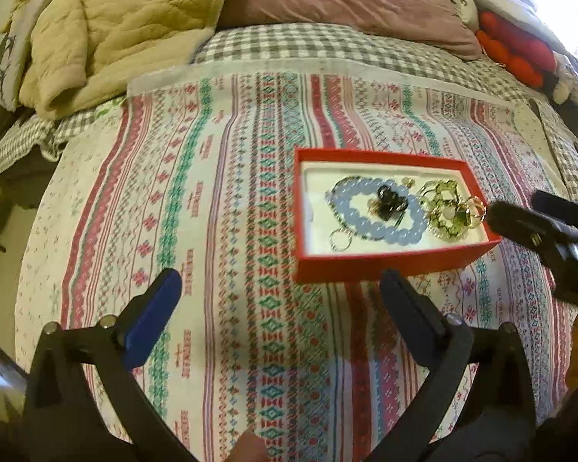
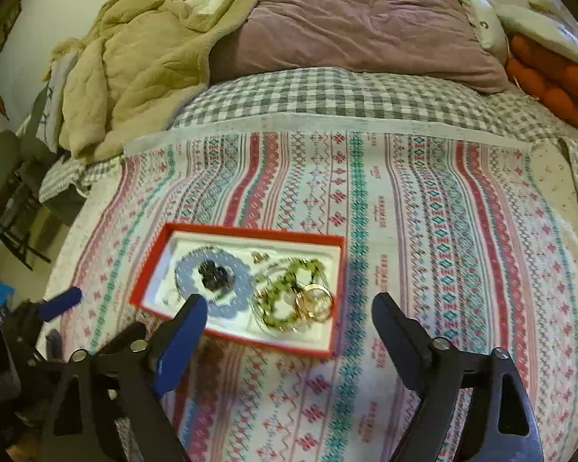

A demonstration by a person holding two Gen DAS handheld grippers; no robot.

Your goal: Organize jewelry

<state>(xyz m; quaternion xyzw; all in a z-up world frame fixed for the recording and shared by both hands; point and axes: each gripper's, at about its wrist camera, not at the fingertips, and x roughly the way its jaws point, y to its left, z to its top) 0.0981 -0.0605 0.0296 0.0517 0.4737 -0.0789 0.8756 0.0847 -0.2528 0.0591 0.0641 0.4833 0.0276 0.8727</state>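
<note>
Jewelry sits heaped in a red box (image 1: 389,261) on the bed's patterned cover (image 1: 227,200), just ahead of both claws. My left claw (image 1: 279,300) and right claw (image 2: 289,319) are spread wide and hold nothing. Nearest me, I judge the gold rings (image 2: 315,302) light, hard and slippery; pinch one across its band. Beyond them, the green bead piece (image 2: 285,296) and blue bead bracelet (image 1: 373,211) look floppy and tangle-prone; I'd lift each by one bead, slowly.

Left gripper (image 1: 281,288) and right gripper (image 2: 289,312): fingers spread wide, empty
</note>
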